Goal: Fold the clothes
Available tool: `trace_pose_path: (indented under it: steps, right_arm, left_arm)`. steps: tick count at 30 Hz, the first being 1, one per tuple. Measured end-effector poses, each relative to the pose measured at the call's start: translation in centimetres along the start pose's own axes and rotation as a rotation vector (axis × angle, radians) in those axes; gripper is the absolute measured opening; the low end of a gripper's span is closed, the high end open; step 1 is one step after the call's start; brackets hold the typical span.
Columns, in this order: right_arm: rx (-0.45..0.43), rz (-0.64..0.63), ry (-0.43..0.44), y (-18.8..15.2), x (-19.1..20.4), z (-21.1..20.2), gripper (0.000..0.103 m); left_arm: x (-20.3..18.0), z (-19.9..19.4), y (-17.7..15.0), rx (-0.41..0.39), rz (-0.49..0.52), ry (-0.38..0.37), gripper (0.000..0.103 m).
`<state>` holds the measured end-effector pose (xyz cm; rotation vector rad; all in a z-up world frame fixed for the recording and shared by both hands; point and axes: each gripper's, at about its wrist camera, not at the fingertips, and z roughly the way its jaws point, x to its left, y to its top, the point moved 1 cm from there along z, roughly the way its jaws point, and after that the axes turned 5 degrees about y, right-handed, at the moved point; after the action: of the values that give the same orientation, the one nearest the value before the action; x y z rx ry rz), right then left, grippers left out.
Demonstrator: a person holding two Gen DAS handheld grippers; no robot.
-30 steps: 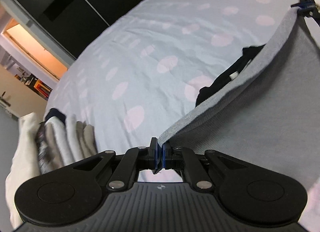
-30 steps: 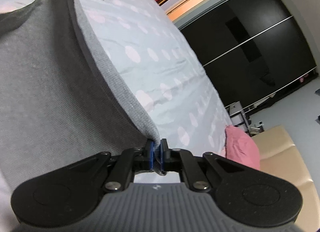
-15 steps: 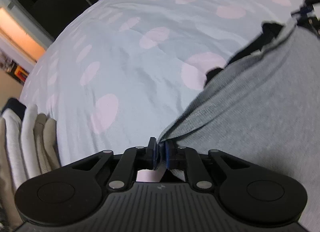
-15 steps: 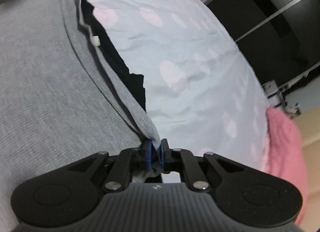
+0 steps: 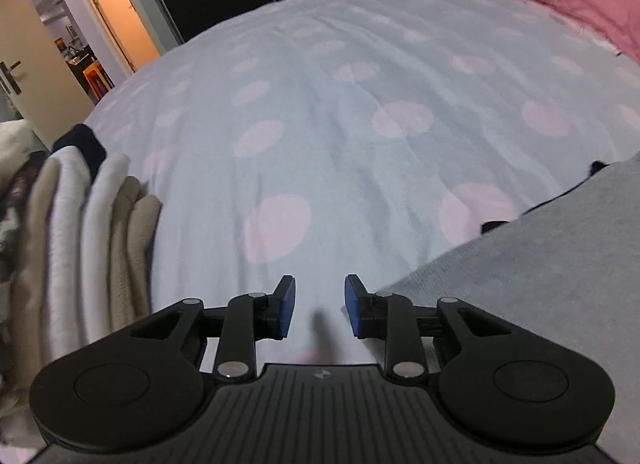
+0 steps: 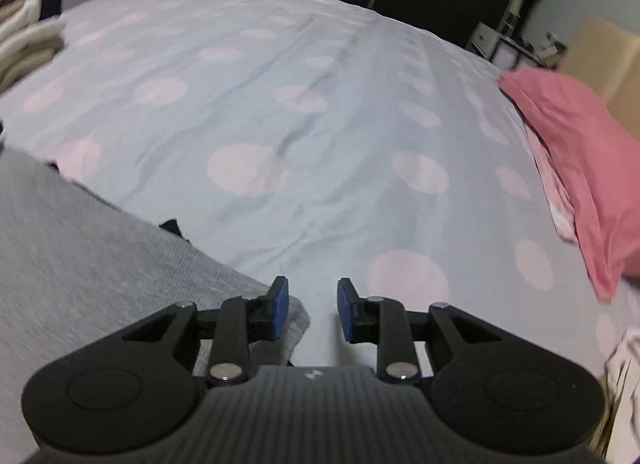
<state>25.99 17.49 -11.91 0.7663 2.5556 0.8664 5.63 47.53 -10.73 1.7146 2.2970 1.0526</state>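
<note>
A grey knit garment [image 5: 540, 264] lies flat on the bed, at the right in the left wrist view and at the left in the right wrist view [image 6: 80, 264]. A black garment edge [image 5: 492, 226] peeks from under it, also in the right wrist view [image 6: 172, 226]. My left gripper [image 5: 320, 306] is open and empty, just left of the garment's near corner. My right gripper [image 6: 308, 308] is open and empty, its left finger over the garment's other corner.
The bed sheet [image 5: 340, 124] is pale blue with pink dots. A stack of folded cream and white clothes [image 5: 80, 244] lies at the left, also far left in the right wrist view [image 6: 28, 36]. A pink pillow [image 6: 580, 152] lies at the right.
Both grippers held the grey garment's edge raised, lowered it onto the bed, then opened and let go. The garment now lies flat.
</note>
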Motion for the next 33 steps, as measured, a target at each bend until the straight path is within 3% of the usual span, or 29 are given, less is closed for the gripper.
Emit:
trace_pose_path:
  steps: [7,15,20,24,33]
  right_arm:
    - [0.010,0.040,0.052,-3.2,0.5,-6.0,0.029]
    - [0.080,0.148,0.152,-10.5,3.3,-12.6,0.029]
    - [0.116,0.270,0.189,-14.6,4.2,-14.5,0.030]
    - [0.124,0.326,0.206,-17.4,4.7,-15.5,0.031]
    - [0.121,0.239,0.202,-18.0,5.1,-14.7,0.031]
  left_arm:
    - [0.1,-6.2,-4.7,-0.001,-0.006,-0.090,0.025]
    - [-2.1,-10.1,-11.5,0.061,-0.131,-0.193,0.025]
    - [-3.5,-10.4,-14.2,0.096,-0.153,-0.197,0.025]
    - [-4.3,-11.2,-15.5,0.073,-0.120,-0.156,0.025]
    - [-5.7,-11.6,-16.9,0.062,-0.037,-0.126,0.025]
